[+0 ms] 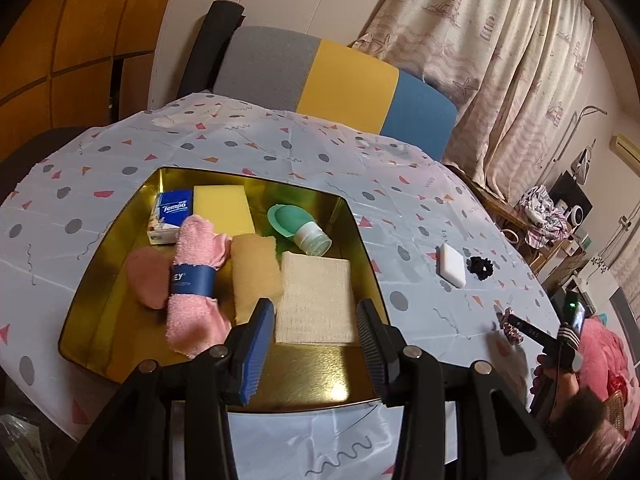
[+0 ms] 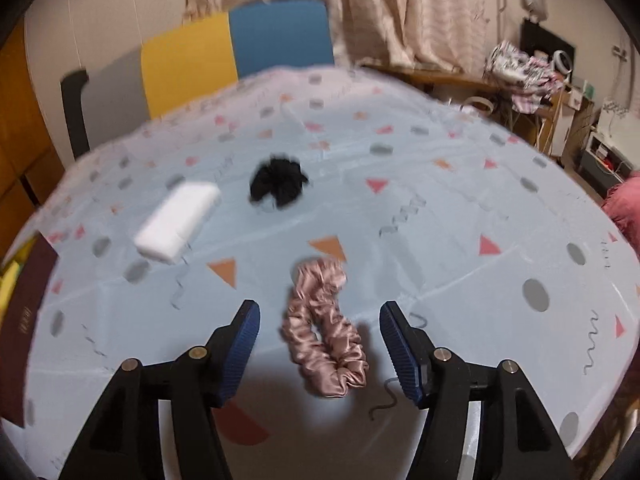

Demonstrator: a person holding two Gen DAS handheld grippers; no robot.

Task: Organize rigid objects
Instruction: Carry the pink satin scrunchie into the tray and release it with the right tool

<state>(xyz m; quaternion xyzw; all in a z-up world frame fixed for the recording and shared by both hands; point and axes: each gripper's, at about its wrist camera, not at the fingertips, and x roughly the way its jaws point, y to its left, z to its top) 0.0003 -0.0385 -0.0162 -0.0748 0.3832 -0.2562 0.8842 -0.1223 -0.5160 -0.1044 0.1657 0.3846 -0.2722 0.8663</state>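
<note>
A gold tray on the table holds a Tempo tissue pack, a yellow sponge, a green silicone bottle, a rolled pink towel, a tan cloth and a beige cloth. My left gripper is open and empty above the tray's near side. My right gripper is open, its jaws either side of a pink satin scrunchie on the table. A white eraser block and a black scrunchie lie beyond. The right gripper also shows in the left wrist view.
The round table has a pale blue patterned cloth. A grey, yellow and blue chair back stands at the far side. A dark red booklet lies at the table's left edge. Curtains and cluttered shelves are on the right.
</note>
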